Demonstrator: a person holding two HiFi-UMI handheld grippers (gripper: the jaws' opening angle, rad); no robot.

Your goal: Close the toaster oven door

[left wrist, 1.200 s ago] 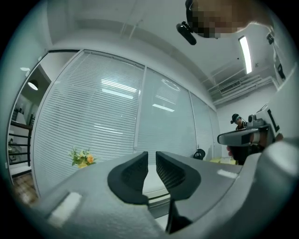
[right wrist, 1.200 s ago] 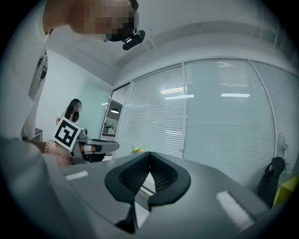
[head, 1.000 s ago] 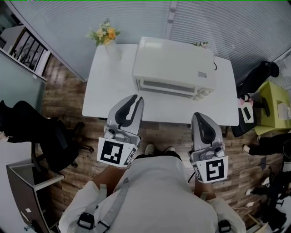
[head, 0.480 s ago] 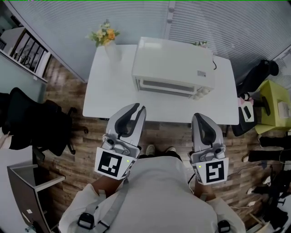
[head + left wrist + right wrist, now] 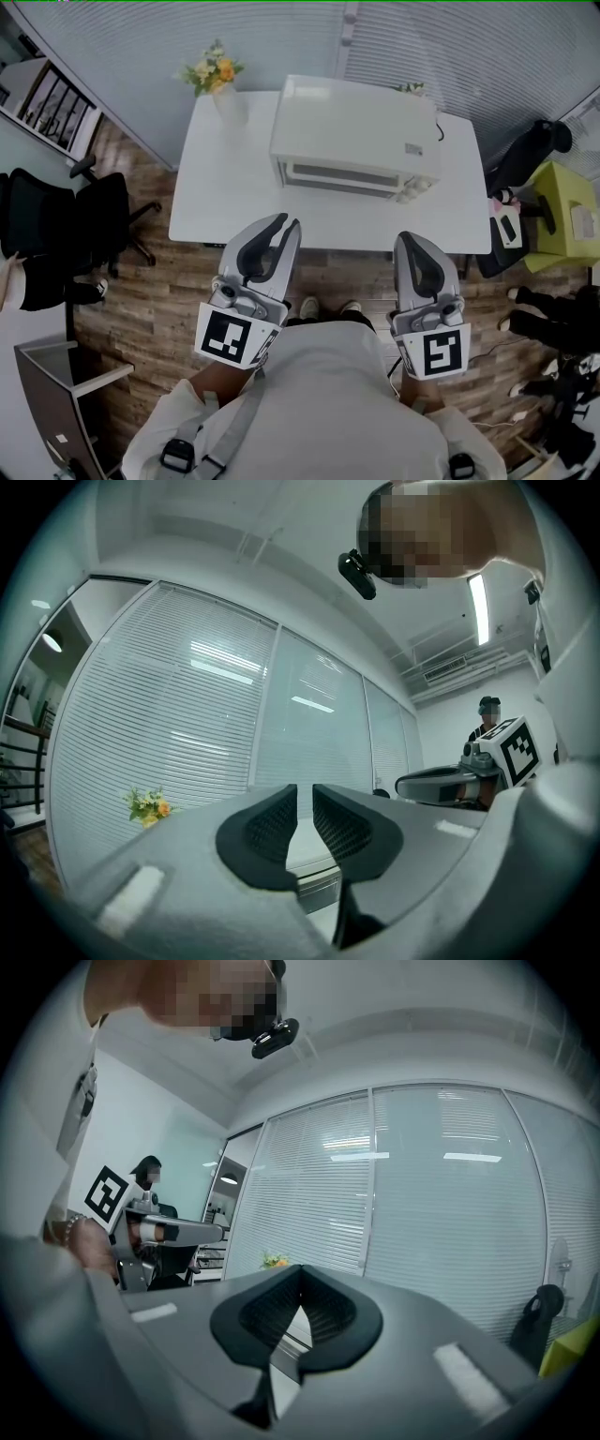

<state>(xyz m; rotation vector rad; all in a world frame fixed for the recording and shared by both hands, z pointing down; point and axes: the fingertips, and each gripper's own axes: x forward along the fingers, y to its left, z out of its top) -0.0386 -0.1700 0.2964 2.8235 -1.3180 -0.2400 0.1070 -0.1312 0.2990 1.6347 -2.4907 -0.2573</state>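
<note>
Bench [image 5: 225, 202], far edge: toaster oven [image 5: 356, 131] door [image 5: 342, 176] seems shut; left hand-held gripper [image 5: 289, 223] slightly parted, right hand-held gripper [image 5: 410, 236] together, so only a confirming push remains.

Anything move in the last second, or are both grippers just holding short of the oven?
The left gripper drew back slightly toward the person, then held. Its jaws are a little apart, with nothing between them. At the left, the black office chair rolled across the floor toward the blinds. Unchanged: the right gripper is shut and empty, and the toaster oven sits on the table, its door apparently closed.
</note>
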